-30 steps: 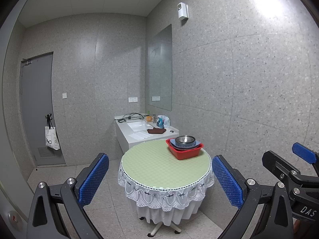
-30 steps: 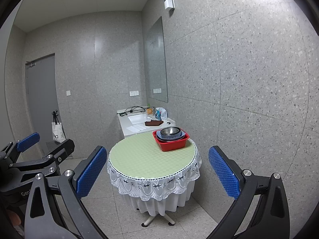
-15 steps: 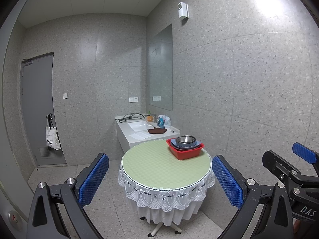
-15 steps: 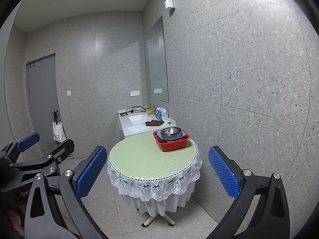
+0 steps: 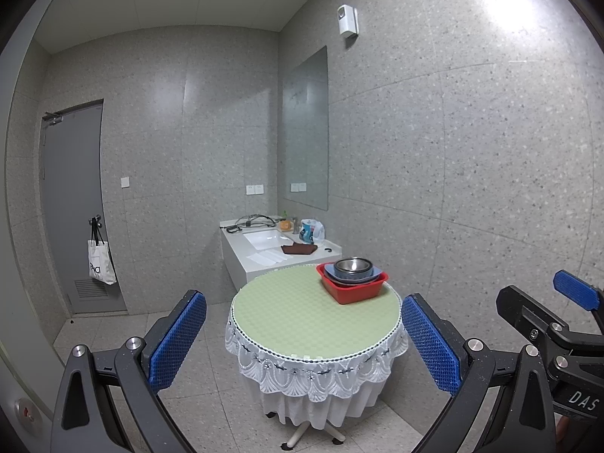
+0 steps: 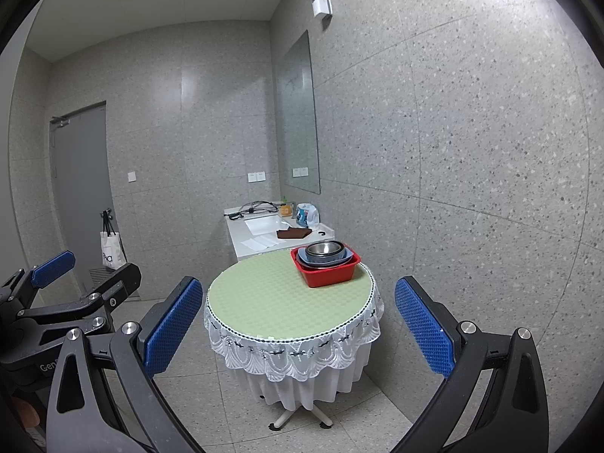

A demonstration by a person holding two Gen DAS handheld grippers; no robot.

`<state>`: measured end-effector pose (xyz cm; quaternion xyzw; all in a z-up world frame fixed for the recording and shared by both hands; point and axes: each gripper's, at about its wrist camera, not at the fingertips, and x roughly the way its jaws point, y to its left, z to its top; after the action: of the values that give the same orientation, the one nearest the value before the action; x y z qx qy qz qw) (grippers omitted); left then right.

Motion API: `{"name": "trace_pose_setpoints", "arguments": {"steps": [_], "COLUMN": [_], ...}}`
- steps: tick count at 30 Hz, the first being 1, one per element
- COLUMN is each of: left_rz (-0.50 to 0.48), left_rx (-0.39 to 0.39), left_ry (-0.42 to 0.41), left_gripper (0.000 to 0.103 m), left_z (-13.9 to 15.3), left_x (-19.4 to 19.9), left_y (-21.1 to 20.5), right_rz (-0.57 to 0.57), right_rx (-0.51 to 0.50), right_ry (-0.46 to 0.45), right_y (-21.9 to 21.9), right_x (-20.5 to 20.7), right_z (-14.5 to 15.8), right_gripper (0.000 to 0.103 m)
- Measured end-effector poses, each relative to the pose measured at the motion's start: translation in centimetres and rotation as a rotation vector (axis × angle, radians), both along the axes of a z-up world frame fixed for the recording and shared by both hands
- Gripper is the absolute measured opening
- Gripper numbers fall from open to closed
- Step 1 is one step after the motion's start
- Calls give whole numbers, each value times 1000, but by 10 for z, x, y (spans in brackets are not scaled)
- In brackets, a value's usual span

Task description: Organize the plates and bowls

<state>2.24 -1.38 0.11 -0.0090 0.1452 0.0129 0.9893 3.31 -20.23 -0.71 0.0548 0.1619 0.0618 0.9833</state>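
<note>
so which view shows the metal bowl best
The right wrist view: the metal bowl sits slightly larger there, its rim and inside showing above the blue dish in the red bin. The left wrist view shows the same stack, slightly smaller and farther right.

My left wrist camera looks forward along my left gripper (image 5: 304,343), standing well back from the round table (image 5: 302,324) and facing it from above, toward the corner of the room. My right gripper (image 5: 558,324) shows at that view's right edge. My right wrist camera looks the same way along my right gripper (image 6: 294,324), from just beside, with my left gripper (image 6: 75,283) at its left edge. Both views share the table (image 6: 271,302), the red tub (image 6: 324,270) near its far edge, the sink counter (image 6: 264,234), the mirror (image 6: 296,120) and the grey door (image 6: 81,196).
</note>
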Motion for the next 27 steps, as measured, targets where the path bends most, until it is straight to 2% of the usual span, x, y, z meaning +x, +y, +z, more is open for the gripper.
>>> {"name": "trace_pose_setpoints", "arguments": {"steps": [27], "left_rz": [24], "left_rx": [6], "left_ry": [-8], "left_gripper": [102], "left_z": [-5], "left_x": [0], "left_y": [-14], "right_rz": [20], "right_rx": [7], "right_ry": [0], "right_y": [-4], "right_x": [7], "right_z": [-4], "right_gripper": [103]}}
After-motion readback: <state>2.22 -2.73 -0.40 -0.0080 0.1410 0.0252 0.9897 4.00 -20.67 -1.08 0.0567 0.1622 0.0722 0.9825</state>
